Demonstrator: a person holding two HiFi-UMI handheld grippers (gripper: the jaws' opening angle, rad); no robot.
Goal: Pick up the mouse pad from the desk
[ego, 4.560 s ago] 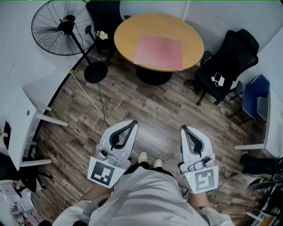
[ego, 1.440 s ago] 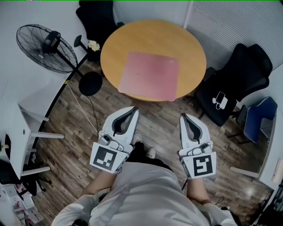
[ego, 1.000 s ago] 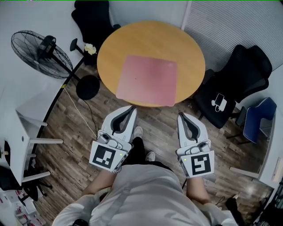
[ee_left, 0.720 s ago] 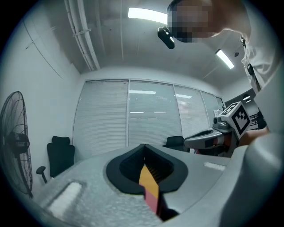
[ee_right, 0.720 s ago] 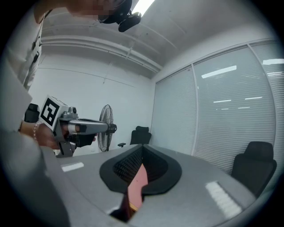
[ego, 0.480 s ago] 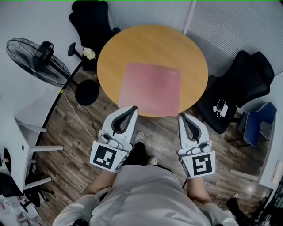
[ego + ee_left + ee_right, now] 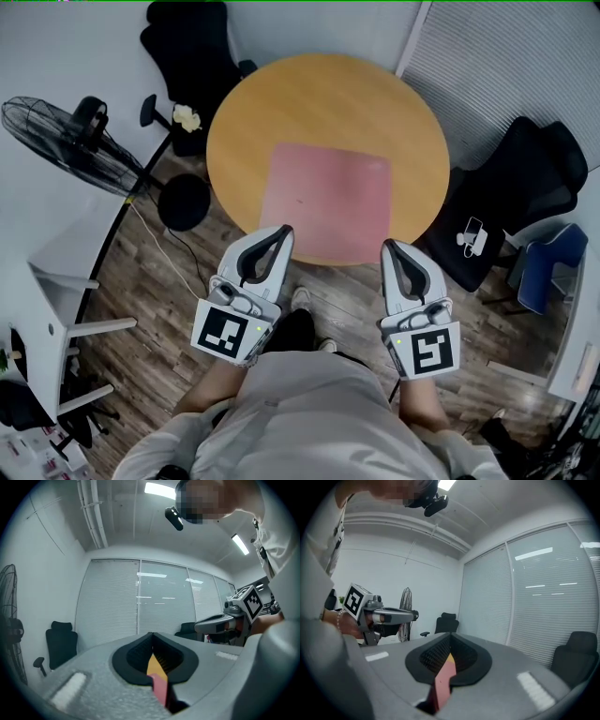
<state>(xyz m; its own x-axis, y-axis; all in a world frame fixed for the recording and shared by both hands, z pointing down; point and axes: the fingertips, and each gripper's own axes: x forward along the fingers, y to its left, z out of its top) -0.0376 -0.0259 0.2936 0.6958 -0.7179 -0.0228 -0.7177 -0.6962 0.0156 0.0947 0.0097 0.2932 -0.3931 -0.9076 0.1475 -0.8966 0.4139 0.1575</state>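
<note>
Pink and square-ish, the mouse pad (image 7: pixel 326 202) lies flat on the round wooden table (image 7: pixel 234 112), toward the rim nearest the person, its near edge close to that rim. Neither tool touches it.

Both tongs-like grippers are held side by side, well apart, pointing at the table. The left gripper (image 7: pixel 282 232) has its jaws closed together at the tips, with nothing clamped between them. Its own view (image 7: pixel 152 635) shows the dark ribbed pads meeting, and below them only a narrow slot. Through that slot appear a sliver of the tabletop and a strip of the pink pad beyond. The right gripper (image 7: pixel 388 246) is likewise closed and empty. In its view (image 7: pixel 450 637) the pads meet at the tip, and the same pink strip shows through the slot under them.

From the head view, the left gripper's tip sits at the pad's near left corner and the right gripper's tip just off its near right corner. Whether they are above the tabletop or short of it cannot be told.

A black standing fan (image 7: pixel 66 131) is at the left on the wood-plank floor (image 7: pixel 159 272). Black office chairs (image 7: pixel 511 192) stand around the table.
</note>
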